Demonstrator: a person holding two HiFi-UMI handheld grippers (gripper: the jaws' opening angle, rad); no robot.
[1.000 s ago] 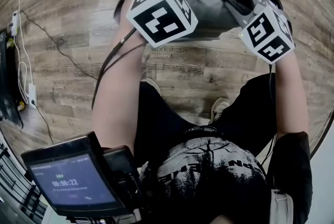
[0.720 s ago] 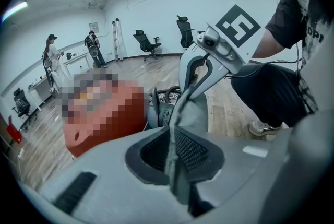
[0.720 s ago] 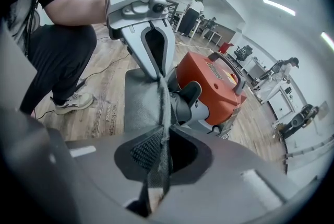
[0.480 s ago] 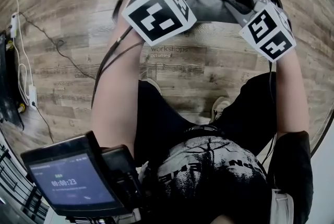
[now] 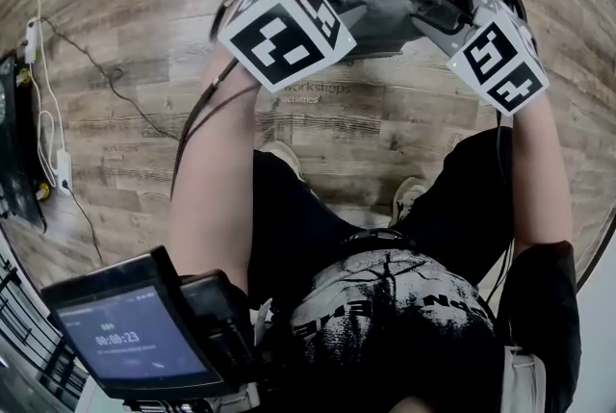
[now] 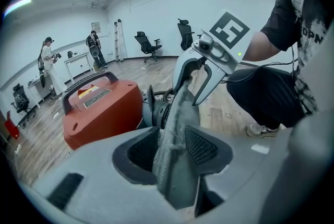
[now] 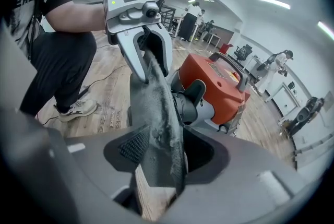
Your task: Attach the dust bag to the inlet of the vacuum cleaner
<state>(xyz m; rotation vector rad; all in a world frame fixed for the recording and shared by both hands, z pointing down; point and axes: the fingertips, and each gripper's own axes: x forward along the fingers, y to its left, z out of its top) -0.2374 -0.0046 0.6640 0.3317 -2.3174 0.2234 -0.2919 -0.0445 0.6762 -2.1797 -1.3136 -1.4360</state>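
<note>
- Both sets of jaws have just been opening: left gripper (image 6: 171,151) and right gripper (image 7: 166,151) stand apart, with the bag (image 5: 377,9) between the pads, unclamped.
- Bag runs lengthwise from gripper to gripper, just before the vacuum (image 7: 219,84) inlet (image 7: 189,107).

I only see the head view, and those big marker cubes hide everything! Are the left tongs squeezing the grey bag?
Observer: No. In the left gripper view the left tongs have just been opening; the grey dust bag sits between them, not pinched.
Operator: What about the right tongs?
Observer: Same there. The right tongs have just been opening, with bag fabric between them, unsqueezed.
Operator: Is the bag on the vacuum yet?
Observer: I can't tell. The right gripper view shows the black round inlet of the orange vacuum cleaner right behind the bag.
</note>
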